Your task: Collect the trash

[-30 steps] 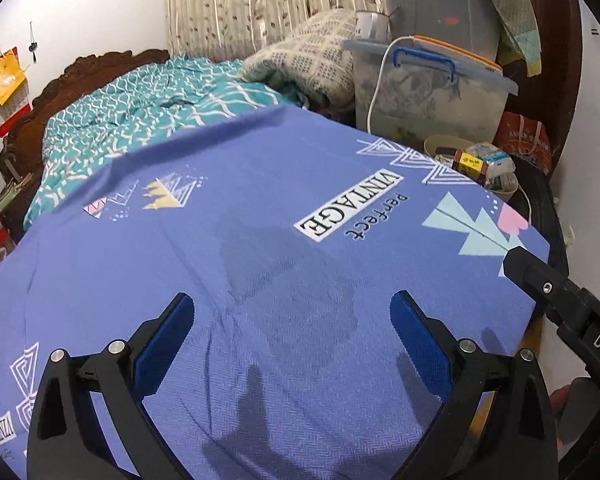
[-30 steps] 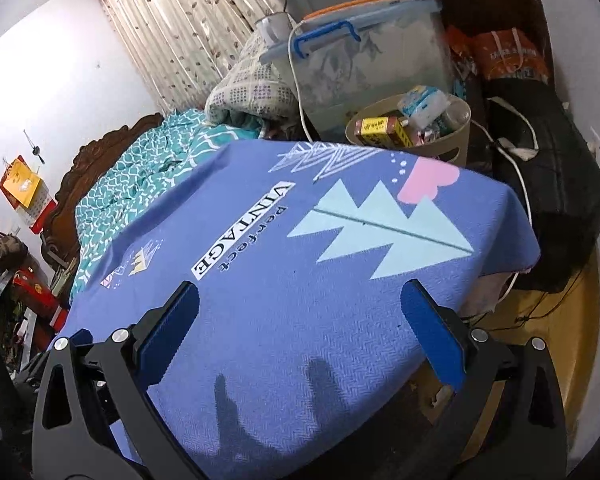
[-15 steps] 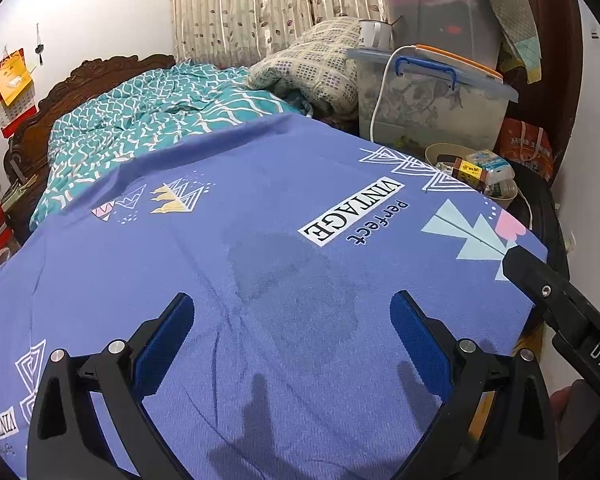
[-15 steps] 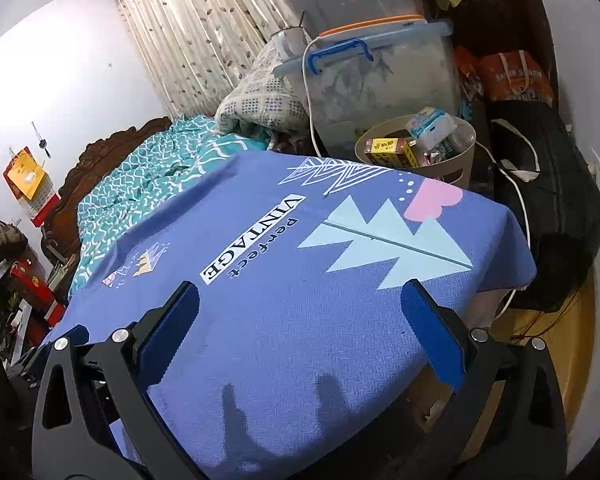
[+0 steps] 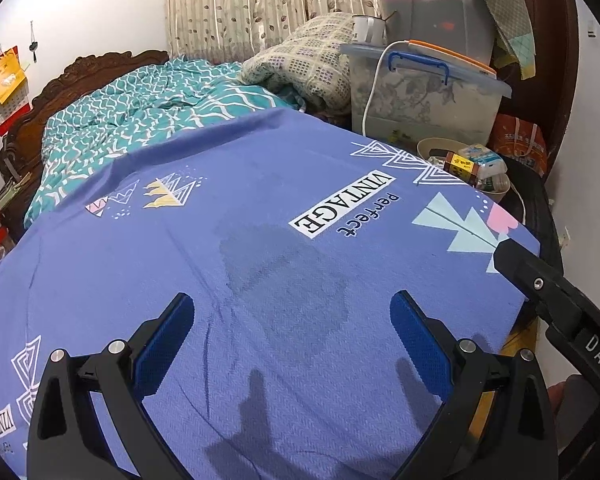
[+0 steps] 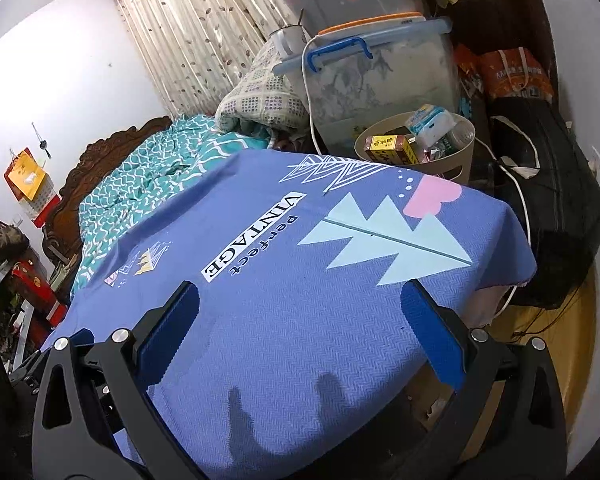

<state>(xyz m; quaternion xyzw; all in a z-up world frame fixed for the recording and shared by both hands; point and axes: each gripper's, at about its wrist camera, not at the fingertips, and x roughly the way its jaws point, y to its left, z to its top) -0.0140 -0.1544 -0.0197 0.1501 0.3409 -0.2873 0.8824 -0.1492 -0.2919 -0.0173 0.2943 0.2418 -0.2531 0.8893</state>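
Tabletop (image 5: 180,264) under a blue printed cloth (image 6: 300,320), bare across the whole top; darker patch (image 5: 284,280) in the cloth ahead of the left tool. Far right corner of the cloth shows in the right wrist view, with the cloth hanging over the edge there and yellow floor (image 6: 552,320) below it. A bed with a teal patterned cover (image 5: 148,112) runs along the far left side, and a rolled checked quilt (image 5: 308,60) lies at the far edge.

Left tool (image 5: 292,344): spread wide, nothing between the blue pads (image 5: 416,336), held low over the cloth at the near side. Right tool (image 6: 300,336): also spread wide and not gripping anything, over the near right part of the cloth; its black finger shows at the right edge of the left wrist view.

Containers: a beige round bin (image 6: 416,148) just past the far right corner of the tabletop, below its level. In it are a yellow-and-brown carton (image 6: 388,148), a white-and-blue packet (image 6: 432,120) and some clear wrapping, piled up to the rim. Behind it stands a clear storage box with blue handle (image 6: 380,72), white cable draped over its front, another tub stacked on top. Black bag (image 6: 540,184) to the bin's right, orange sack (image 6: 512,76) behind it.

The trash is in the bin, well apart from both tools, across the cloth toward the far right.
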